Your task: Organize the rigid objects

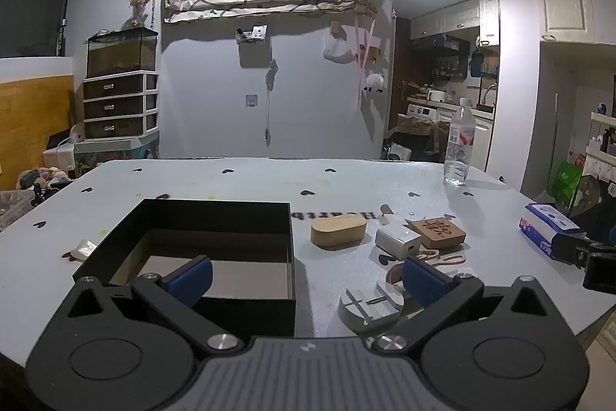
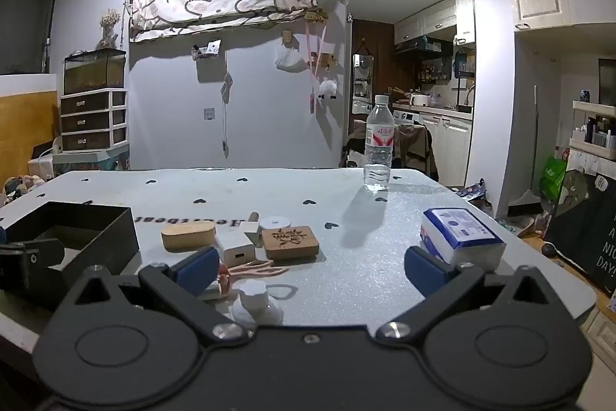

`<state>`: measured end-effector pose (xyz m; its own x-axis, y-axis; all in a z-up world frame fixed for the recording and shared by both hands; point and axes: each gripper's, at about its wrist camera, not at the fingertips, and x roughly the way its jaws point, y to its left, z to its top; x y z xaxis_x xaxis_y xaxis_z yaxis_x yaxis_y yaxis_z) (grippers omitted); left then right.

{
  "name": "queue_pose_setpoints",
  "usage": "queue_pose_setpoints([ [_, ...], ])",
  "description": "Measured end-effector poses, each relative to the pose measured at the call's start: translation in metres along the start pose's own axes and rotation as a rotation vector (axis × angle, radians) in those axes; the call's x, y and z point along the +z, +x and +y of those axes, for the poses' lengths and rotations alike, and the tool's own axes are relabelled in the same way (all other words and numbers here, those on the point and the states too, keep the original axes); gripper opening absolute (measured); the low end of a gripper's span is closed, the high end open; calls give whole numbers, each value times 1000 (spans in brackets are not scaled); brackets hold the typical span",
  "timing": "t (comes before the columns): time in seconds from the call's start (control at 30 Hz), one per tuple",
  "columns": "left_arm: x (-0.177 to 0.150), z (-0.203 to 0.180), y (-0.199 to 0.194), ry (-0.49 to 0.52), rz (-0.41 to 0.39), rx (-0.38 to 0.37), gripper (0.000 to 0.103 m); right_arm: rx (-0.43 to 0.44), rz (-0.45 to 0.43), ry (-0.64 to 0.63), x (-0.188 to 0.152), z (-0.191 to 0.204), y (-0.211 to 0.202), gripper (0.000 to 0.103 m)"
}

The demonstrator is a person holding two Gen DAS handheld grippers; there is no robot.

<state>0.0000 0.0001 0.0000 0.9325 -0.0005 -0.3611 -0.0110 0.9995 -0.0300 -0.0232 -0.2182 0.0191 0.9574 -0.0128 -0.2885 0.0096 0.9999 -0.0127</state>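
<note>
Small hard objects lie in a loose cluster on the pale table (image 2: 365,257) with black heart marks, to the right of an open black box (image 1: 215,218). Farthest left in the cluster is an oval wooden block (image 2: 188,235), light tan with rounded ends, lying flat. Just beside it sits a white boxy plug (image 2: 235,249) with a slot in its near face, and touching its right side is a square brown wooden tile (image 2: 290,241) with a character carved in its top. Behind the tile stands a low white round piece (image 2: 274,221). Nearer the camera, a thin pinkish looped piece (image 2: 258,266) lies flat, and closest of all is a white round knob on a disc base (image 2: 256,299). The left view also shows a grey round slotted piece (image 1: 369,305) at the table's near edge. The box is empty, its brown floor bare. Both claws are released, holding nothing: the left gripper (image 1: 306,278) hangs over the box's near right corner, the right gripper (image 2: 310,272) over bare table right of the cluster. A water bottle (image 2: 379,145) stands upright at the far edge, and a blue-and-white packet (image 2: 460,234) lies at the right.
</note>
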Motion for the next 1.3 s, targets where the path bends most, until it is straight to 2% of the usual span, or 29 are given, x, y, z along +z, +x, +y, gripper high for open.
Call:
queue_pose_setpoints([
  [1.3, 0, 0, 0, 8, 4, 4, 103, 1, 14, 1, -3, -3, 4, 103],
])
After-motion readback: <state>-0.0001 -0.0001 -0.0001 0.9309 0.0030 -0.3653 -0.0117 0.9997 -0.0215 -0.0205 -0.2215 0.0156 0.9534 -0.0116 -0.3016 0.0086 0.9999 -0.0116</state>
